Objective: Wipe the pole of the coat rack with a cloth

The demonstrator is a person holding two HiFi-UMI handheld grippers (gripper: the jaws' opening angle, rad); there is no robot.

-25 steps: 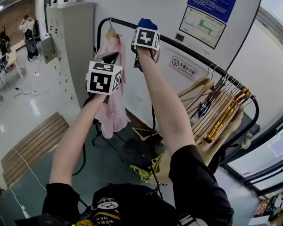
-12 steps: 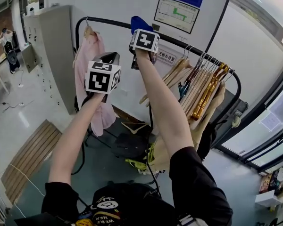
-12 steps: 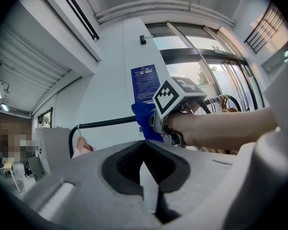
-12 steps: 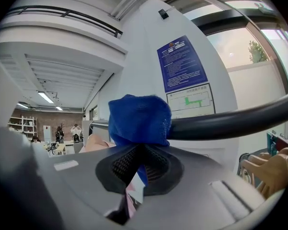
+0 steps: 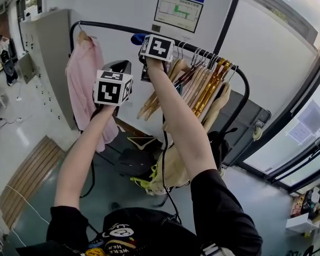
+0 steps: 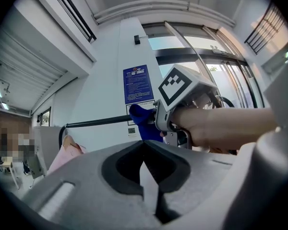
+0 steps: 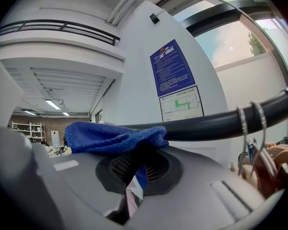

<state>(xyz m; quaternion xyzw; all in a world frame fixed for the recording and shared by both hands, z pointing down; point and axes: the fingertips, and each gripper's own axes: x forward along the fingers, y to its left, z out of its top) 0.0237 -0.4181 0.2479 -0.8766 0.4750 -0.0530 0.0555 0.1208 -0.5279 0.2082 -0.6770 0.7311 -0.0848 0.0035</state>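
Pole (image 5: 109,27): the black top bar of the rack, running left to right and bending down at its right end.

1. A pink shirt (image 5: 85,84) hangs at the left end.
2. The left gripper (image 6: 149,176) is raised below the bar and apart from it, between shirt and cloth. Its jaws are pressed together with nothing between them.
3. The blue cloth (image 7: 110,135) lies draped over the bar near its middle, touching the top face.
4. The right gripper (image 7: 134,183) is clenched on the lower fold of the cloth and holds it against the bar.
5. Just right of the cloth, a bunch of wooden hangers (image 5: 202,84) fills the bar up to the right bend.

Step in hand, as judged: a wiping stroke on the middle section.

The next move calls for sliding the cloth along the bar in steady contact.
- Toward the right, the hanger hooks block the path and would need pushing aside, which is a job for the empty left gripper.
- Toward the left, the bar is bare as far as the shirt.
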